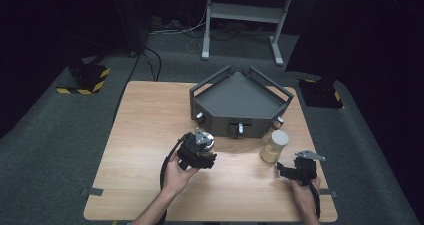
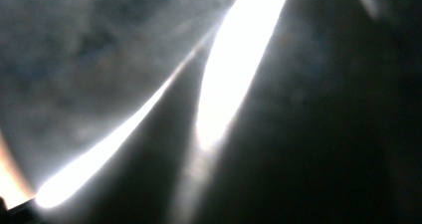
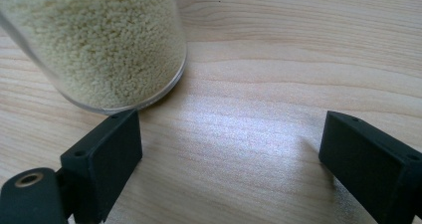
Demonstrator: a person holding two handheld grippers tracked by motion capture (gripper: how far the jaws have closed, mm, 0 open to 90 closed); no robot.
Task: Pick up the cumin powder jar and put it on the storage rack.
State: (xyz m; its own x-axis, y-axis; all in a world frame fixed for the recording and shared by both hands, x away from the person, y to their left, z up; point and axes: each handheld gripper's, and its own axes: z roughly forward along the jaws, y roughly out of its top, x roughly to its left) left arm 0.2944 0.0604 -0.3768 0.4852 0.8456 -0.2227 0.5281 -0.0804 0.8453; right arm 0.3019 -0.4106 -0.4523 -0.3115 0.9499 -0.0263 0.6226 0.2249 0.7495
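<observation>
- Two clear jars of pale grains: one [image 1: 207, 144] clamped in the left gripper [image 1: 201, 151], just before the dark tray [image 1: 240, 97].
- Second jar [image 1: 274, 146] stands on the surface [image 1: 145, 135], right of the first.
- Right gripper [image 1: 286, 171] beside it, jaws apart, holding nothing.

Left gripper view. I see a heavily blurred, very close surface: a bright white streak [image 2: 234, 69] runs from the top edge down toward the middle, and a second, thinner glare band [image 2: 99, 159] slants to the lower left. Grey haze lies at upper left, darkness at right. I cannot identify the object.
</observation>
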